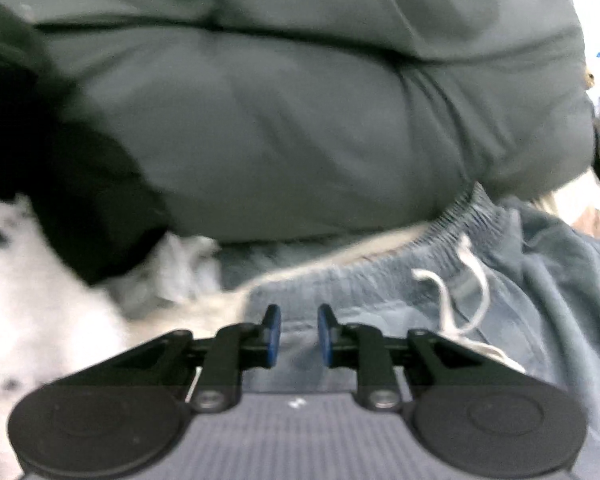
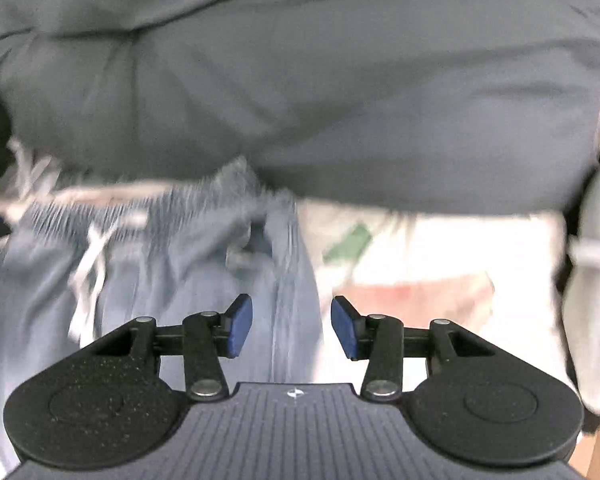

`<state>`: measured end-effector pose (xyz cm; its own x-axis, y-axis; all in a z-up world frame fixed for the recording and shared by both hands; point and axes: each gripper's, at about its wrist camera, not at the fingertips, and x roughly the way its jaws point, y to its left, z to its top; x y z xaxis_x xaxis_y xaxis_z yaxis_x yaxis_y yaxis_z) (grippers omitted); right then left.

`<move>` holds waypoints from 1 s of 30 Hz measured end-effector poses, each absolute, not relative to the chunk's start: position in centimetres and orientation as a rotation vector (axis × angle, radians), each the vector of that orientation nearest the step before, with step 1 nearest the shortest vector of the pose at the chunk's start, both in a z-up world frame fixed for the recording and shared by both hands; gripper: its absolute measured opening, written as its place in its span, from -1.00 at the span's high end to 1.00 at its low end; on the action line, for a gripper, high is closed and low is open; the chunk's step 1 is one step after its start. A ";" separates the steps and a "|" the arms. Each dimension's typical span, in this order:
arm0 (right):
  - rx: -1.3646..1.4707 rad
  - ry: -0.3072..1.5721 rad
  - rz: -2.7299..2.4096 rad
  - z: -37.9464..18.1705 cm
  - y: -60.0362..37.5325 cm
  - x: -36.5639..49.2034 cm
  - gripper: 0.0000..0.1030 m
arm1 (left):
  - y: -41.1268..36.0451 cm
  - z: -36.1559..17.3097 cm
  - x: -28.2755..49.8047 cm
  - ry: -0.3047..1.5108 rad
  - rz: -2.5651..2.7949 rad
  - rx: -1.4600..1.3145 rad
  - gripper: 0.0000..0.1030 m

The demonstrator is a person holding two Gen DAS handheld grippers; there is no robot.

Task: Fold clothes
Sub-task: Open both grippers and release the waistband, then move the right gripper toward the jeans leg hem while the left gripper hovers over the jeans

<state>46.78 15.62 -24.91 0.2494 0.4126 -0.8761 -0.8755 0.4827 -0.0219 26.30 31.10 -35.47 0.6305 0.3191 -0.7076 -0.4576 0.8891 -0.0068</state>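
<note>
1. Count: two grippers, one blue-grey pair of drawstring trousers, one bulky grey-green garment, one white drawstring.
2. Left gripper (image 1: 299,336): jaws a narrow gap apart, nothing between the blue pads. It sits over the trousers (image 1: 520,312), just below the waistband.
3. Right gripper (image 2: 292,326): jaws well apart, nothing clamped. The trousers' (image 2: 172,288) side edge runs under the gap.
4. Trousers: ribbed elastic waistband (image 1: 384,268) points away from both cameras and lies roughly crosswise in frame. The long axis runs from the waistband back towards the grippers, fabric creased, not flat. The legs' far ends are out of view.
5. Drawstring (image 1: 456,300): loose, looped on the front just below the waistband.
6. Grey-green garment (image 1: 300,128): a puffy heap directly beyond the waistband, touching or overlapping it, filling the upper half of both views (image 2: 340,100).
7. Surface: trousers lie on a pale printed cloth (image 2: 440,280) with red and green patches; a white cloth with dark spots (image 1: 24,272) lies to the left in the left view. Can't tell what is underneath. Both frames are motion-blurred and the room is barely visible.
</note>
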 end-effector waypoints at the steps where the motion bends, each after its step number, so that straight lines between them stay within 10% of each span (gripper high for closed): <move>1: -0.583 0.963 0.941 -24.8 14.1 46.3 0.01 | 30.8 -35.9 26.7 0.787 0.434 -0.191 0.60; 16: -0.405 1.062 0.757 -22.8 -14.1 44.7 0.01 | 32.6 -38.2 32.0 1.052 0.449 -0.169 0.68; 30: -0.055 1.132 0.406 -26.2 -33.4 43.6 0.00 | 29.4 -22.5 36.6 0.981 0.424 -0.163 0.20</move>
